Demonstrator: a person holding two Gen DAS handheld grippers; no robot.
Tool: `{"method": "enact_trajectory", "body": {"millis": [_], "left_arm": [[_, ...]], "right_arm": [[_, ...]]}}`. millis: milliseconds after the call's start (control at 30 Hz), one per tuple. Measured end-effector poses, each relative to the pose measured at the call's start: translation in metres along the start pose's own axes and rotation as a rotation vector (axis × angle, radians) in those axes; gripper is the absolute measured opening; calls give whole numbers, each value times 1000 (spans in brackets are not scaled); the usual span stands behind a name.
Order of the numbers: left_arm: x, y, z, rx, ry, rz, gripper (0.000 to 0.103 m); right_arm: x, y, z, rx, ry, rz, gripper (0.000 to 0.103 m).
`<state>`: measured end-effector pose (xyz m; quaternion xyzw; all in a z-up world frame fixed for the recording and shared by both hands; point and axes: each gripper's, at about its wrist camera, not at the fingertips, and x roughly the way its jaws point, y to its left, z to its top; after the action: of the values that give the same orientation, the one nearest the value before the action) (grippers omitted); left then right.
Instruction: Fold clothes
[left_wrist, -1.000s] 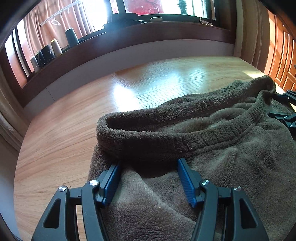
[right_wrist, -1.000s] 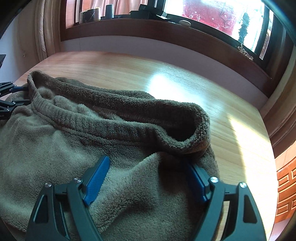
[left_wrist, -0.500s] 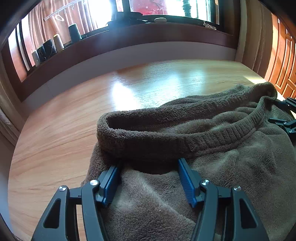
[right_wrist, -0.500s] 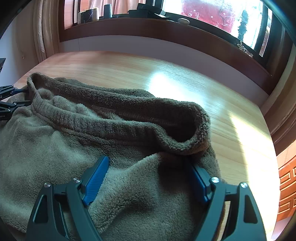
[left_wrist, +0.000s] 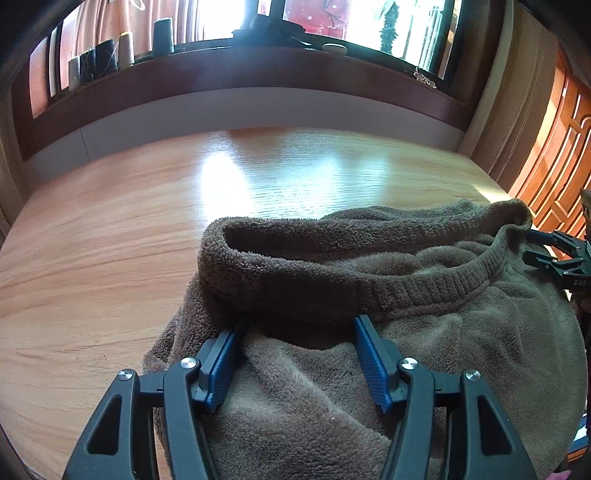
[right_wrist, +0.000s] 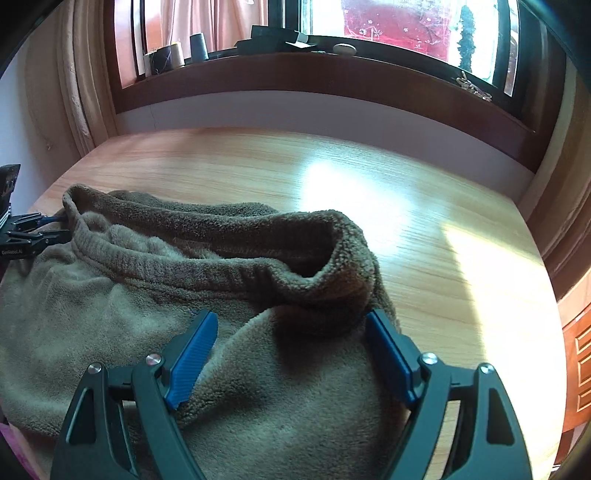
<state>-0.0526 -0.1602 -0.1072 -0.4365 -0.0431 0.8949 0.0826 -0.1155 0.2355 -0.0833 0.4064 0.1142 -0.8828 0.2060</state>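
Brown fleece garment (left_wrist: 424, 362) is bunched on the wooden counter (left_wrist: 110, 229), ribbed waistband (left_wrist: 424, 291) turned up and gaping, far edge rolled over. Looks like fleece trousers, judged from the elastic band; not certain. Legs or lower part cannot be seen.

Garment is held at both ends of the waistband, presumably so the band can be stretched flat and squared before a first fold. No fold is seen yet, so the task is judged early.

Left hand-held gripper (left_wrist: 301, 326): jaws roughly half apart, a thick wad of fleece just under the waistband corner between the blue pads (left_wrist: 373, 363). Left pad is buried in pile, right pad lies against the fabric. Read as gripping the garment, bulk keeping the jaws apart.

Right hand-held gripper (right_wrist: 291, 325): jaws wide, the opposite waistband corner bunched between them. Right pad (right_wrist: 388, 354) is tucked under the rolled edge; left pad appears clear of the fleece on its inner face. Firm clamp cannot be confirmed here.

Window sill (right_wrist: 332, 74) behind the counter carries thread spools (right_wrist: 173, 55); not involved.
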Motion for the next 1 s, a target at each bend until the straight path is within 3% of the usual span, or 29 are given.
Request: {"method": "enact_trajectory", "body": {"millis": [133,233,300,367,433,500,567,667,733,800,900,1000], "left_arm": [[-1,0,3,7,12,-4,62],[-1,4,6,-22,16,-28,62],[0,8,10,-50,20,-46,62],[4,10,12,-66,28,-47,62],[9,6,14,-52,34,-22,62],[10,2,14,-42,32,7,62],[8,0,14,-37,25,31,55],[4,-4,13,-31,15,66,29],[-6,8,13,-87,-6,47,13],[-18,16,14,-133,-36,38,5],[-37,19,18,-134,-80,38,5],[-40,16,25,-71,-50,28,6]], "right_arm": [[15,15,30,-71,-3,-33,85],[19,14,33,-89,4,-37,83],[29,13,38,-94,22,-37,73],[42,14,40,-94,49,-43,69],[48,13,41,-84,51,-45,62],[51,13,41,-71,48,-44,49],[52,12,42,-55,39,-44,34],[43,8,45,-16,4,-41,17],[34,6,46,8,-25,-39,15],[19,6,48,24,-68,-39,13],[-1,9,56,31,-134,-46,13],[-13,11,58,27,-152,-44,13]]}}
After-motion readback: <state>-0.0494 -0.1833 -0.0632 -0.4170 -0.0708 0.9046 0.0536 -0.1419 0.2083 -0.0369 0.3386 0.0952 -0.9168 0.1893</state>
